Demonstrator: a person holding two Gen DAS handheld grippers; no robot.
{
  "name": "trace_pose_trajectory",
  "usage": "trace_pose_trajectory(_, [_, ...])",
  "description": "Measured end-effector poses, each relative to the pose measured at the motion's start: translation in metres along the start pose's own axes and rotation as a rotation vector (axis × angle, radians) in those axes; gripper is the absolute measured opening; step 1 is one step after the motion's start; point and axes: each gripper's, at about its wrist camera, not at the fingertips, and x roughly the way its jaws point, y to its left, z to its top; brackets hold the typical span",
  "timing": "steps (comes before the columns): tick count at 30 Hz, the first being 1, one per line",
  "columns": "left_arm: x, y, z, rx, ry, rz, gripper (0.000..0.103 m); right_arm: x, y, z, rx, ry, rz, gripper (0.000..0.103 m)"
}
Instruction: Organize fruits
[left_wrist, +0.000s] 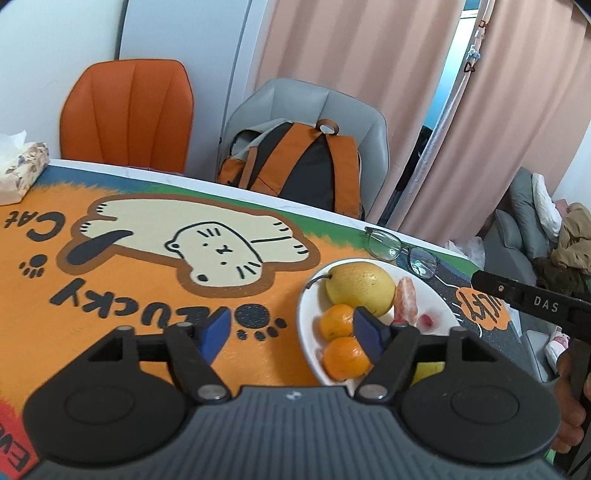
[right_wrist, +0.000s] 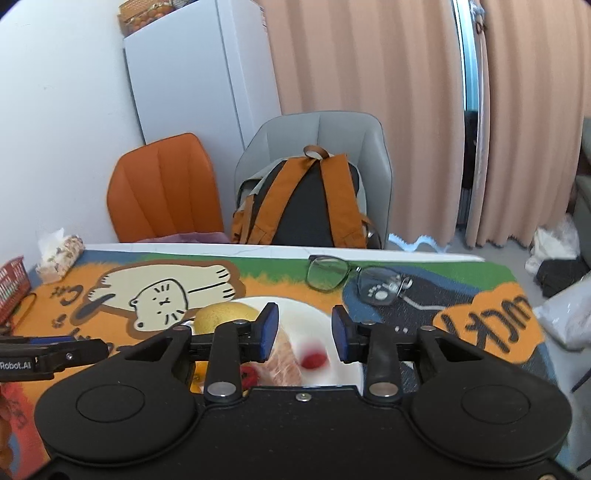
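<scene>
A white plate (left_wrist: 303, 325) on the cat-print mat holds a yellow pear (left_wrist: 360, 288), two oranges (left_wrist: 336, 321), a peeled pinkish segment (left_wrist: 406, 299) and a small red fruit (left_wrist: 426, 320). My left gripper (left_wrist: 291, 334) is open and wide, over the plate's left rim. Its right pad overlaps the oranges and nothing is between the pads. My right gripper (right_wrist: 306, 334) hovers over the plate (right_wrist: 306, 314) with a gap between its blue pads, open. Below it lie the peeled segment (right_wrist: 284, 363) and a blurred red fruit (right_wrist: 314, 360). The pear (right_wrist: 221, 315) sits to its left.
Glasses (right_wrist: 354, 277) lie on the mat behind the plate. A tissue pack (left_wrist: 18, 173) and a red basket (right_wrist: 11, 288) are at the far left. Behind the table stand an orange chair (left_wrist: 125, 110) and a grey chair with a backpack (left_wrist: 299, 166).
</scene>
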Motion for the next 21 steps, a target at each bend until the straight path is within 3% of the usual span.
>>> trace_pose_trajectory(5, [-0.010,0.008,-0.006,-0.013,0.007,0.013,0.078,-0.013,0.002,-0.008,0.022,0.000,0.002,0.042])
trace_pose_trajectory(9, [-0.019,0.012,-0.012,-0.015,0.010,0.013,0.082,-0.026,0.007,-0.015,0.024,0.002,0.012,0.056])
trace_pose_trajectory(17, [-0.041,0.011,-0.022,0.007,0.021,0.015,0.090,-0.047,0.016,-0.027,0.025,0.003,0.026,0.065])
trace_pose_trajectory(21, [-0.052,0.007,-0.026,0.018,0.016,0.007,0.090,-0.062,0.018,-0.032,0.029,-0.006,0.034,0.080])
